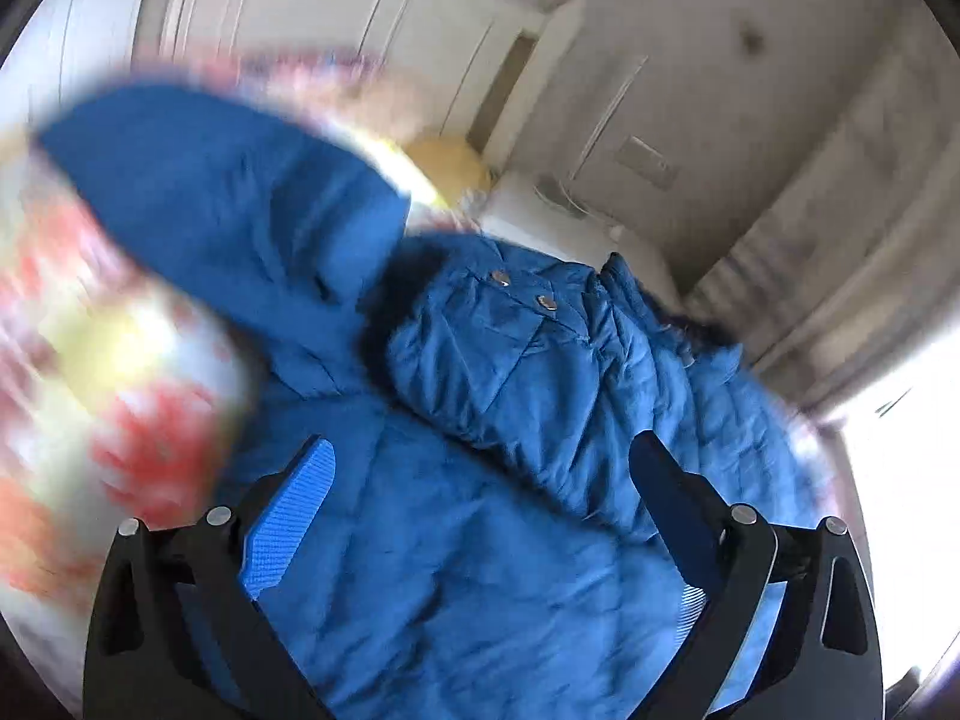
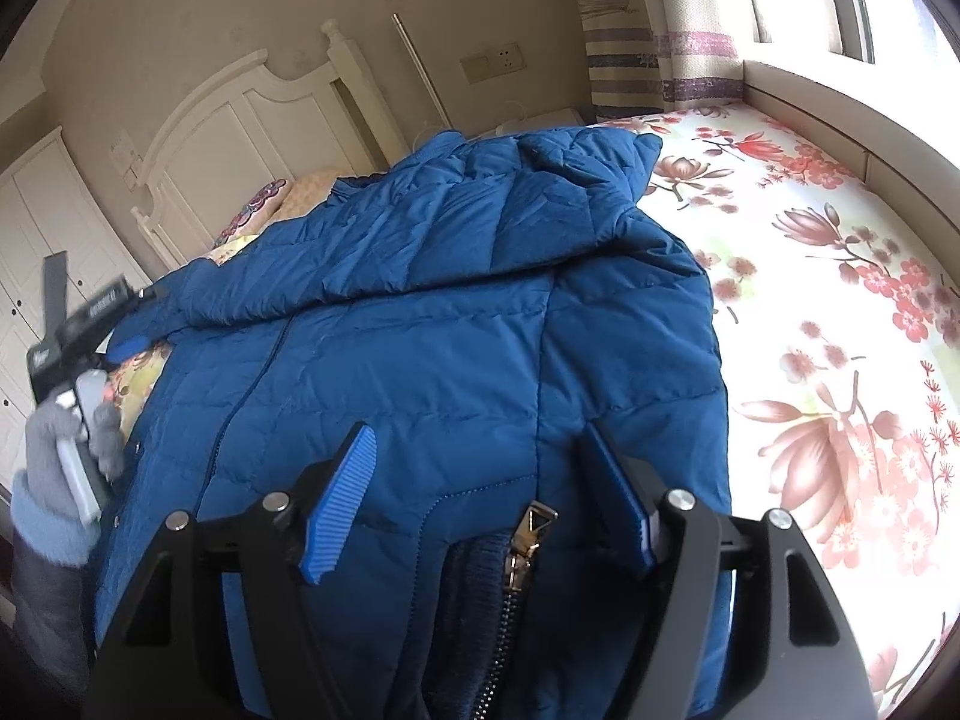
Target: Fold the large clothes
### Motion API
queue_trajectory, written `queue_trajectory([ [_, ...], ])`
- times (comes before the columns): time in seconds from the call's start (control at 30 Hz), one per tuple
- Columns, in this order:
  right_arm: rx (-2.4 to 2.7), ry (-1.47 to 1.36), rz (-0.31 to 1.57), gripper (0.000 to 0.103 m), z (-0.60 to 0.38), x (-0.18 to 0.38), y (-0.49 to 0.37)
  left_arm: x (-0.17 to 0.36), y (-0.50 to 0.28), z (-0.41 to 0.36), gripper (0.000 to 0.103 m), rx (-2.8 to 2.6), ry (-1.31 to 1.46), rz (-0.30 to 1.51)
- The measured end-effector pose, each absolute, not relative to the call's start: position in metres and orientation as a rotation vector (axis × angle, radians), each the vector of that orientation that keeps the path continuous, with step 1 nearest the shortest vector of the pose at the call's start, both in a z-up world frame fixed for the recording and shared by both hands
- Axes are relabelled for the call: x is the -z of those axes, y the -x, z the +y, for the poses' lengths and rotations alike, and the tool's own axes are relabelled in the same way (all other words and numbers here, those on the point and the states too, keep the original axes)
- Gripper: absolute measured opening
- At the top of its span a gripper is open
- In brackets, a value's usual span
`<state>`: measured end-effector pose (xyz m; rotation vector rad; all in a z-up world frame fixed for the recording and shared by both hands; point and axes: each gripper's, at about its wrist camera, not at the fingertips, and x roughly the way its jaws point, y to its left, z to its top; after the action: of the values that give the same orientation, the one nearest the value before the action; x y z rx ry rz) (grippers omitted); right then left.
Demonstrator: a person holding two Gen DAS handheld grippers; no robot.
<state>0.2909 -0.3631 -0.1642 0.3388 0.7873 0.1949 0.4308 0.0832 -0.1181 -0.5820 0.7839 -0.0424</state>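
A large blue quilted jacket point(image 2: 420, 324) lies on the floral bed sheet point(image 2: 840, 300), one sleeve folded across its body. In the left wrist view the jacket point(image 1: 480, 480) fills the lower frame, a sleeve point(image 1: 228, 198) stretching up left and a snap pocket point(image 1: 522, 294) in the middle; this view is motion-blurred. My left gripper point(image 1: 480, 468) is open just above the jacket, holding nothing; it also shows at the far left of the right wrist view point(image 2: 129, 345). My right gripper point(image 2: 480, 450) is open over the jacket's zipper point(image 2: 522, 546) and dark collar lining, holding nothing.
A white headboard point(image 2: 252, 120) and pillows point(image 2: 270, 198) stand at the far end of the bed. A striped curtain point(image 2: 630, 48) and window ledge point(image 2: 840, 102) run along the right. A white wardrobe point(image 2: 30, 228) is at the left. Bare sheet lies right of the jacket.
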Motion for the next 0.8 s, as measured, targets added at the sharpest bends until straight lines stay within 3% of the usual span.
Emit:
queue_trajectory([
  [0.1,-0.193,-0.337,0.79,0.07,-0.363,0.164,-0.291,0.144,-0.444,0.1,0.095,0.024,0.765,0.859],
  [0.23,-0.191,-0.332,0.797,0.071,-0.362,0.165,-0.292,0.158,-0.463,0.107,0.094,-0.05,0.812,0.837],
  [0.33,-0.191,-0.33,0.799,0.071,-0.361,0.165,-0.292,0.158,-0.473,0.105,0.047,-0.114,0.769,0.813],
  [0.37,-0.192,-0.331,0.798,0.071,-0.362,0.165,-0.292,0.161,-0.471,0.107,0.026,-0.132,0.777,0.804],
  [0.4,-0.192,-0.332,0.797,0.071,-0.362,0.165,-0.292,0.161,-0.467,0.108,0.021,-0.098,0.788,0.786],
  [0.63,-0.197,-0.335,0.795,0.073,-0.363,0.164,-0.292,0.1,-0.389,0.075,0.016,0.004,0.562,0.638],
  [0.8,-0.196,-0.331,0.798,0.073,-0.362,0.165,-0.293,0.132,-0.413,0.065,0.021,-0.202,0.271,0.843],
])
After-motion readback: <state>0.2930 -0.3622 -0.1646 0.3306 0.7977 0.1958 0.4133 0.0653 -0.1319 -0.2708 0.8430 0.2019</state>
